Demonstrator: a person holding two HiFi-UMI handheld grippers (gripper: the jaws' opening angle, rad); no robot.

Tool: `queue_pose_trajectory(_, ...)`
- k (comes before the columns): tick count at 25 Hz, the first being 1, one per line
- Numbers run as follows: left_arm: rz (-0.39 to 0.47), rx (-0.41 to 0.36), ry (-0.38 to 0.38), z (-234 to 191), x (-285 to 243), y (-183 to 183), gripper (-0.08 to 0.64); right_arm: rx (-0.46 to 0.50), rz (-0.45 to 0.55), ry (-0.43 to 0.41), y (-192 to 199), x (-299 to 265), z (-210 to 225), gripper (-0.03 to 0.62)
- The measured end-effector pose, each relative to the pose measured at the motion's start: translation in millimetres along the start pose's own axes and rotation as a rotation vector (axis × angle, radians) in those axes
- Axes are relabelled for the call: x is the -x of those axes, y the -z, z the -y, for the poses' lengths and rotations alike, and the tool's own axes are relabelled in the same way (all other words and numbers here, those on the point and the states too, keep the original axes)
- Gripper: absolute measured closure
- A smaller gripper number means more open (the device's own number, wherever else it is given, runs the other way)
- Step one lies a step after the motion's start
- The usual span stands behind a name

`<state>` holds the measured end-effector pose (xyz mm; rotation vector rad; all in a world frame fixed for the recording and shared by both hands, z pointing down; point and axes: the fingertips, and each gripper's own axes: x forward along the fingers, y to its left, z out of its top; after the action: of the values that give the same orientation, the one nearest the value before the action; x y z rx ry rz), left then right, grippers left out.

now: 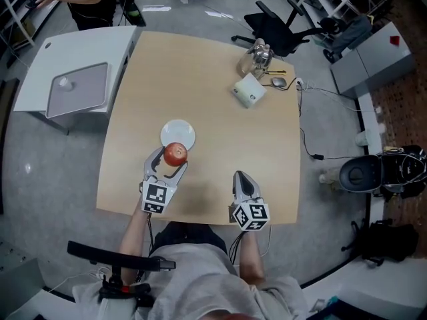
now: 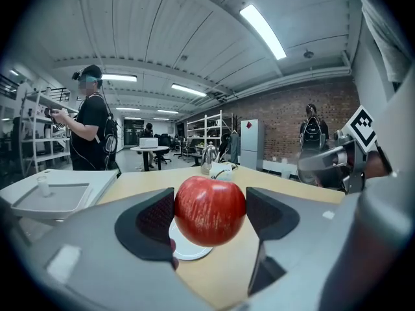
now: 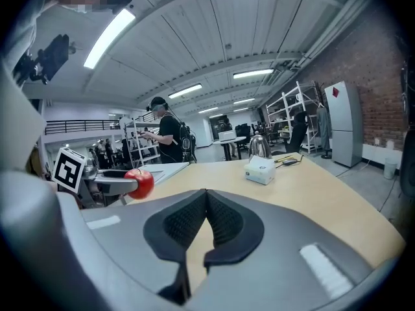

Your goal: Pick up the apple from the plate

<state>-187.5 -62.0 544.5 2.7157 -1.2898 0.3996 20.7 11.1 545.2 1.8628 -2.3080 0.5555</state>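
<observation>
Left gripper view: one red apple (image 2: 209,211) sits dead centre, pinched between the two dark pads (image 2: 155,219), one on each flank. The jaws stand wide, closed on the fruit. One white plate (image 2: 189,252) shows below and behind the apple, which hangs clear of it.

Head view: the same apple is in the left gripper (image 1: 168,162) at lower centre-left, overlapping the near rim of the single plate, which lies on the wooden table (image 1: 220,132). The right gripper (image 1: 241,177) is lower centre, well apart from the apple, over bare tabletop. Its two jaws are pressed together, with nothing between them.

Upper right of the table:
- one kettle (image 1: 257,55)
- one white box (image 1: 249,90) just below it
- one computer mouse (image 1: 278,82) beside them

Past the table's top edge: one black office chair (image 1: 277,29). Upper left: one white side table (image 1: 47,65) carrying one grey tray (image 1: 80,89). One person in black (image 1: 90,2) stands at the frame's top left.
</observation>
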Motion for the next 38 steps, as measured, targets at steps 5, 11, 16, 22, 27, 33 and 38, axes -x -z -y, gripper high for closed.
queue_pose_trajectory(5, 0.028, -0.008, 0.013, 5.9, 1.7, -5.0, 0.193, 0.005, 0.010, 0.031, 7.2, 8.8, 7.1, 0.586)
queue_pose_trajectory(11, 0.052, -0.022, 0.032, 13.2, 6.4, -16.5, 0.193, 0.009, 0.027, 0.067, 8.3, 20.0, 11.1, 0.586)
queue_pose_trajectory(16, 0.067, -0.029, 0.050, 31.1, 30.9, -32.9, 0.193, 0.024, 0.036, 0.092, 1.1, 47.6, 3.2, 0.586)
queue_pose_trajectory(22, 0.074, -0.038, 0.082, 46.4, 43.8, -37.3, 0.193, 0.017, 0.044, 0.124, 3.1, 66.3, 2.0, 0.586)
queue_pose_trajectory(27, 0.087, -0.043, 0.103, 54.7, 50.3, -40.0, 0.193, 0.009, 0.055, 0.153, 6.6, 80.1, 5.1, 0.586)
queue_pose_trajectory(33, 0.103, -0.043, 0.133, 73.4, 48.9, -41.8, 0.193, -0.001, 0.060, 0.194, 13.5, 93.4, 22.3, 0.585)
queue_pose_trajectory(38, 0.114, -0.041, 0.149, 77.5, 56.9, -48.2, 0.193, -0.009, 0.058, 0.213, 11.9, 99.6, 21.9, 0.586)
